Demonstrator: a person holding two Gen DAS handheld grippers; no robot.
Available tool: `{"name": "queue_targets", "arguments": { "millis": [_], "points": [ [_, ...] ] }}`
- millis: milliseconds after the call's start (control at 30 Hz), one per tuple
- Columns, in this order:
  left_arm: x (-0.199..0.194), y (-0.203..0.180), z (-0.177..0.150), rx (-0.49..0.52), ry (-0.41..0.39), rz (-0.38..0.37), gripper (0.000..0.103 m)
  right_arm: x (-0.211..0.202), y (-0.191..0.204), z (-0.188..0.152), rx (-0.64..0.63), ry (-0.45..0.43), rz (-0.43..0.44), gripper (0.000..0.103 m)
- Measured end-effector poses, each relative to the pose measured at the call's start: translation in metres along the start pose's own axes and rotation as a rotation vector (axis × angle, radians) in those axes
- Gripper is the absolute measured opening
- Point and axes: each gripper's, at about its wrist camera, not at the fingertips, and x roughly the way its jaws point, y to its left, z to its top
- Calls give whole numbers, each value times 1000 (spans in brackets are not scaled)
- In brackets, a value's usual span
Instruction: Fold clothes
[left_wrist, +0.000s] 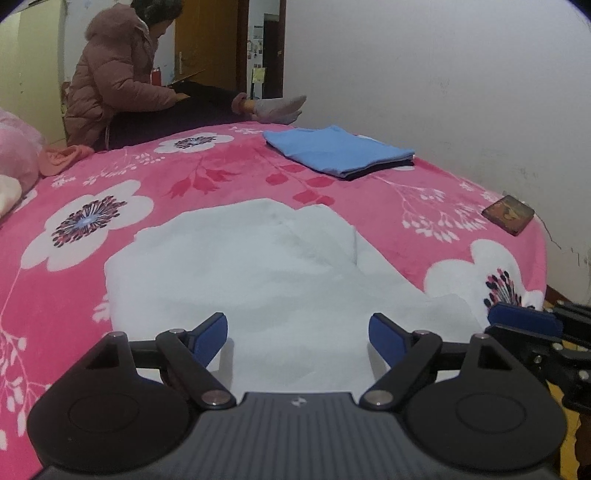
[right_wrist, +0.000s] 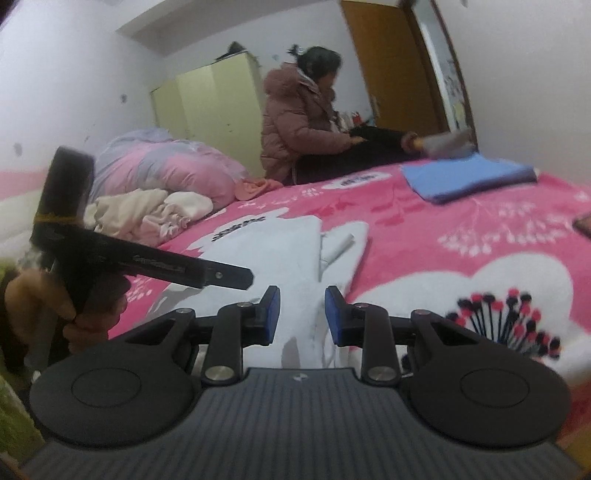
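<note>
A white garment (left_wrist: 258, 266) lies spread flat on the pink floral blanket (left_wrist: 221, 173), with a folded flap near its far right. My left gripper (left_wrist: 297, 325) hovers over the garment's near edge, open wide, nothing between its blue pads. My right gripper (right_wrist: 301, 295) is at the garment's (right_wrist: 280, 251) right edge. Its jaws stand narrow but apart, and cloth shows in the gap unclamped. One of its blue pads (left_wrist: 524, 318) shows at the right of the left wrist view. A folded blue garment (left_wrist: 336, 149) rests on a dark one at the far side.
A person in a puffy coat (left_wrist: 114, 74) sits at the bed's far end. A small dark flat object (left_wrist: 509, 215) lies near the right edge by the wall. Loose cream clothes (right_wrist: 147, 210) and a pink quilt (right_wrist: 166, 166) are heaped at the left.
</note>
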Motion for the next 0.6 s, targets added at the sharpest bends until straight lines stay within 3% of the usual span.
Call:
{"name": "queue_targets", "arguments": {
  "millis": [200,600],
  "points": [
    [5,0,-5,-5,16,-11,85,14,6,2,-63,28,-16,26],
    [6,8,-10,-44,21,-23,85,34,2,5,-73,70,-74,29]
  ]
}}
